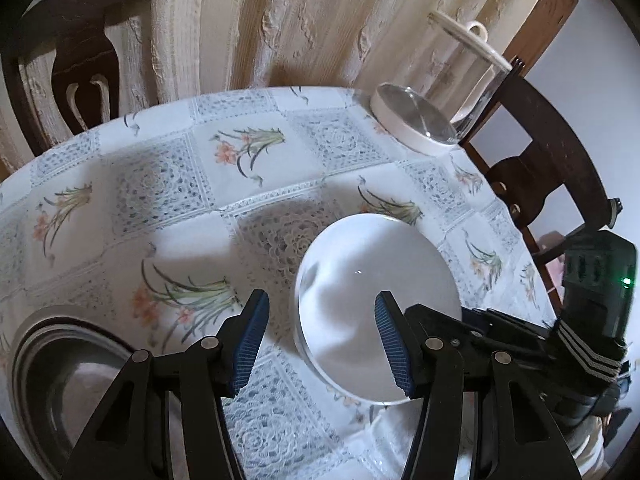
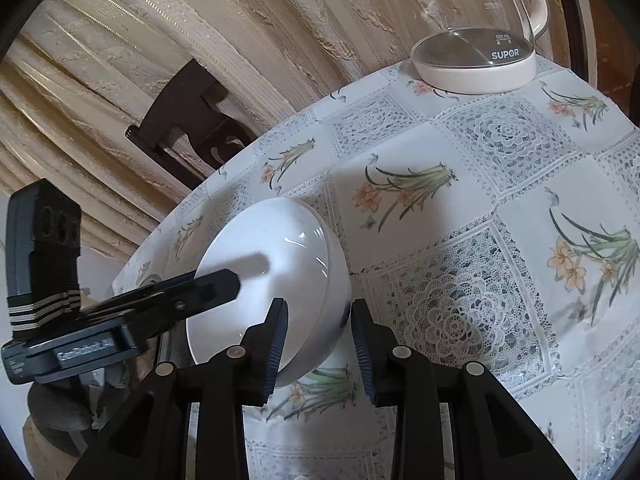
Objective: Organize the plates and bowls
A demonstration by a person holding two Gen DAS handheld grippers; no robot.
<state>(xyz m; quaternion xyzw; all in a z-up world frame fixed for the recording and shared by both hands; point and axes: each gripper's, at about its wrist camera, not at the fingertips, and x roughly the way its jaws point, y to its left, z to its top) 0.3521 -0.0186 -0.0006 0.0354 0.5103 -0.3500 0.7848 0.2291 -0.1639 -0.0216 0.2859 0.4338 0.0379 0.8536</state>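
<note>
Left hand-held gripper: held spread, clamped on nothing, one blue pad hung over the hollow of the white bowl and the other outside it, so straddled the bowl's left wall without visibly pinching it. Right hand-held gripper: likewise held apart, set astride the opposite wall, inner pad above the basin, outer pad just beside the outer curve; looked close to the glaze on both faces, yet could not be called touching from either view. Found the bowl near the middle of the tabletop, mouth up, directly ahead of both tools and between them, about equally near to each. Being round, offered no long axis to line up with; mattered only that each wall ran crosswise through its gap. Seemed tipped in the right wrist view, though could not be told through the lens curve whether sat flat or lifted. Judged the coming move to need just a squeeze on one side, or both, then perhaps a carry toward the dark stacked dishes at the left-hand edge, nearer the left tool. Stood well apart at the far edge: the glass kettle, out of the way.
</note>
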